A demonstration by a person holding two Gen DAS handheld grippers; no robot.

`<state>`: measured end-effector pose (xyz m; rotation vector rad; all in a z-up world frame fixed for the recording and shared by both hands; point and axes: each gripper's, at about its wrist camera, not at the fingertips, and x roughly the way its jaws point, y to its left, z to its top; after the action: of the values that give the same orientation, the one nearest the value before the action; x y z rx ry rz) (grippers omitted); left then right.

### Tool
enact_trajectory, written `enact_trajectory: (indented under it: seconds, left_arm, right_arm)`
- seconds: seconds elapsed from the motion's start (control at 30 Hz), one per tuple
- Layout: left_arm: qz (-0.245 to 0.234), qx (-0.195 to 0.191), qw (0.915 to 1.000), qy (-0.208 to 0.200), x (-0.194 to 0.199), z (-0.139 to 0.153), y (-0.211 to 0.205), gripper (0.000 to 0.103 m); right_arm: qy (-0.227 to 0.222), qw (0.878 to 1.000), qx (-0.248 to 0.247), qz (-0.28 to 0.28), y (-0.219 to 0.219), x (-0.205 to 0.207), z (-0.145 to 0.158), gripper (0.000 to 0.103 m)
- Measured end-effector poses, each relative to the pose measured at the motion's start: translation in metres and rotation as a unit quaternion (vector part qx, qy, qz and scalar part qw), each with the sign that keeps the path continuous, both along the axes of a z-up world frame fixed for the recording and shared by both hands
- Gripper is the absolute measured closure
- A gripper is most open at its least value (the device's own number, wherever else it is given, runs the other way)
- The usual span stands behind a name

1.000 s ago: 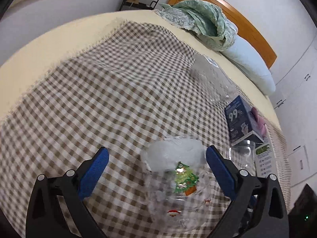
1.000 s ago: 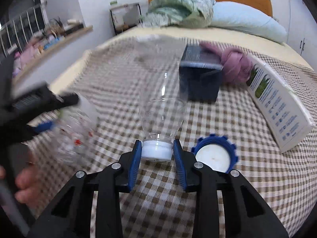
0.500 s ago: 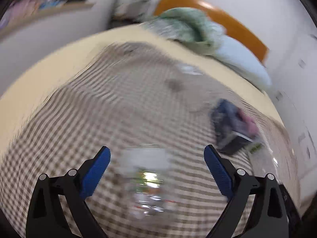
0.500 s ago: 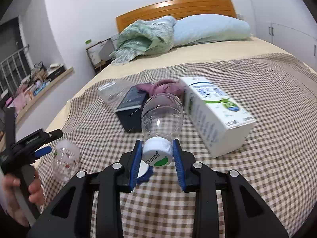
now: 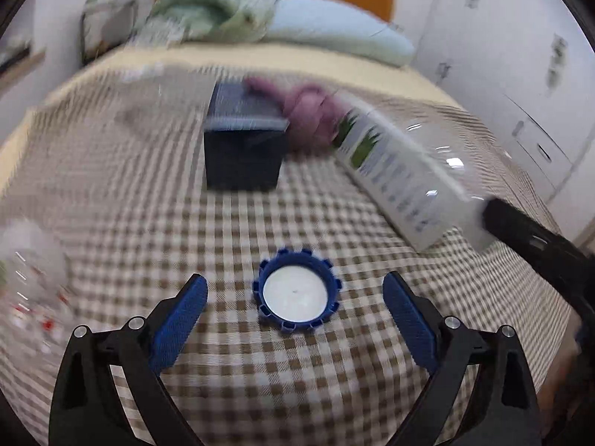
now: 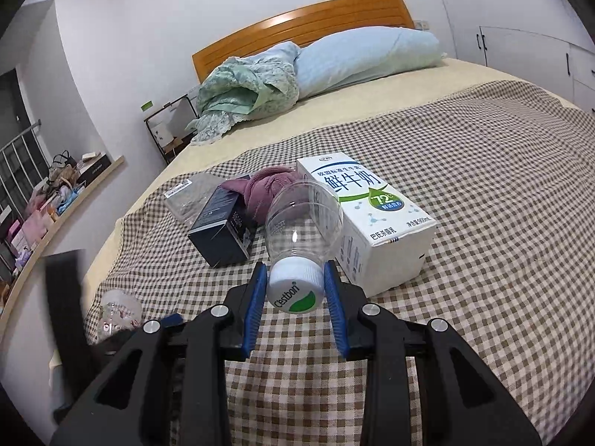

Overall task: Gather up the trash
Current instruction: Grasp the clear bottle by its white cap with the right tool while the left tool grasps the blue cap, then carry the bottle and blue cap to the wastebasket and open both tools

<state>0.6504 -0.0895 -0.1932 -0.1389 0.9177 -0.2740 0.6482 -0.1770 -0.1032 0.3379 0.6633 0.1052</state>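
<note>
Clear plastic fills my right gripper (image 6: pixel 294 299): a bottle (image 6: pixel 303 219) pinched by its white cap (image 6: pixel 293 290) between the blue pads (image 6: pixel 256 299), its body pointing away from me and lifted off the checked blanket (image 6: pixel 483 193). Beyond it a white milk carton (image 6: pixel 366 219) lies on its side, with a dark blue box (image 6: pixel 223 234) to its left and a bundle of purple cloth (image 6: pixel 266 189) between the two, touching both. A flat clear wrapper (image 6: pixel 189 197) lies behind the box.

My left gripper (image 5: pixel 295 319) is spread wide and holds nothing. Its blue pads (image 5: pixel 178 325) stand to either side of a blue lid (image 5: pixel 296 294) that sits rim up on the blanket (image 5: pixel 148 204), white inside, touching neither pad. A small clear jar (image 5: pixel 28 271) with red specks lies at the far left near the blanket's edge, blurred. The same box (image 5: pixel 243 148), cloth (image 5: pixel 308 119) and carton (image 5: pixel 394 171) show further back, also blurred.
</note>
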Motion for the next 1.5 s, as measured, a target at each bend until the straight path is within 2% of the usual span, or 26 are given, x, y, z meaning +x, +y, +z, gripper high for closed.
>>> enact_trajectory:
  seconds: [0.03, 0.1, 0.13, 0.17, 0.33, 0.5, 0.6, 0.7, 0.73, 0.83, 0.87, 0.9, 0.93, 1.0, 1.1, 1.2, 1.23, 1.4, 1.43, 1.5]
  left_arm:
    - [0.002, -0.016, 0.9998, 0.010, 0.006, -0.006, 0.000, 0.014]
    - [0.003, -0.011, 0.9997, 0.023, 0.012, -0.016, -0.003, 0.027]
    - [0.010, 0.006, 0.9998, 0.016, 0.011, -0.016, -0.006, 0.039]
    - [0.008, 0.006, 0.9999, 0.012, 0.010, -0.017, -0.005, 0.050]
    - [0.008, -0.014, 0.9997, 0.018, 0.004, -0.011, 0.001, 0.050]
    - [0.024, -0.014, 0.9996, 0.000, -0.028, 0.021, 0.010, 0.051]
    - [0.021, -0.004, 0.9993, -0.032, -0.072, 0.049, 0.015, 0.051]
    - [0.002, -0.007, 0.9989, -0.046, -0.125, 0.079, 0.010, 0.051]
    - [-0.006, -0.013, 0.9989, -0.045, -0.136, 0.084, 0.005, 0.051]
    - [-0.076, -0.066, 0.9945, -0.029, -0.182, 0.099, -0.021, 0.051]
    - [-0.115, -0.102, 0.9882, -0.006, -0.195, 0.096, -0.034, 0.051]
    - [-0.142, -0.120, 0.9824, 0.013, -0.206, 0.092, -0.046, 0.051]
    - [-0.167, -0.122, 0.9781, 0.029, -0.219, 0.085, -0.064, 0.051]
    - [-0.204, -0.097, 0.9730, 0.046, -0.241, 0.069, -0.101, 0.051]
    - [-0.252, -0.079, 0.9604, 0.088, -0.268, 0.044, -0.154, 0.051]
    - [-0.299, -0.065, 0.9444, 0.120, -0.288, 0.024, -0.206, 0.051]
    - [-0.318, -0.055, 0.9365, 0.137, -0.295, 0.014, -0.228, 0.051]
    - [-0.353, 0.009, 0.9165, 0.187, -0.314, -0.034, -0.294, 0.051]
    - [-0.358, 0.024, 0.9121, 0.198, -0.317, -0.047, -0.306, 0.051]
    - [-0.360, 0.039, 0.9080, 0.212, -0.319, -0.062, -0.317, 0.051]
  right_arm:
    - [0.001, 1.000, -0.001, 0.001, 0.000, 0.000, -0.001, 0.072]
    - [0.002, 1.000, -0.002, 0.003, 0.001, 0.000, -0.003, 0.072]
    - [0.003, 1.000, -0.001, 0.003, 0.002, 0.001, -0.003, 0.072]
    - [0.003, 1.000, 0.001, 0.004, 0.002, 0.001, -0.004, 0.072]
    - [-0.014, 1.000, 0.010, 0.013, 0.005, 0.002, 0.002, 0.072]
    - [-0.032, 0.999, -0.003, 0.026, 0.013, -0.012, 0.023, 0.072]
    - [-0.037, 0.997, -0.041, 0.054, 0.009, -0.056, 0.044, 0.072]
    - [-0.026, 0.996, -0.037, 0.082, -0.015, -0.099, 0.056, 0.072]
    - [-0.020, 0.995, -0.045, 0.083, -0.033, -0.124, 0.063, 0.072]
    - [-0.008, 0.996, -0.066, 0.066, -0.074, -0.185, 0.072, 0.072]
    - [-0.002, 0.996, -0.070, 0.055, -0.092, -0.210, 0.073, 0.072]
    - [0.003, 0.996, -0.071, 0.045, -0.106, -0.231, 0.072, 0.072]
    - [0.015, 0.997, -0.073, 0.028, -0.129, -0.262, 0.067, 0.072]
    - [0.034, 0.996, -0.081, 0.003, -0.153, -0.298, 0.056, 0.072]
    - [0.070, 0.994, -0.073, -0.036, -0.193, -0.355, 0.025, 0.072]
    - [0.109, 0.990, -0.049, -0.072, -0.224, -0.400, -0.018, 0.072]
    - [0.130, 0.987, -0.037, -0.085, -0.234, -0.414, -0.041, 0.072]
    - [0.212, 0.973, 0.001, -0.095, -0.252, -0.434, -0.133, 0.072]
    - [0.239, 0.966, 0.007, -0.101, -0.256, -0.433, -0.161, 0.072]
    - [0.271, 0.956, 0.010, -0.109, -0.258, -0.427, -0.191, 0.072]
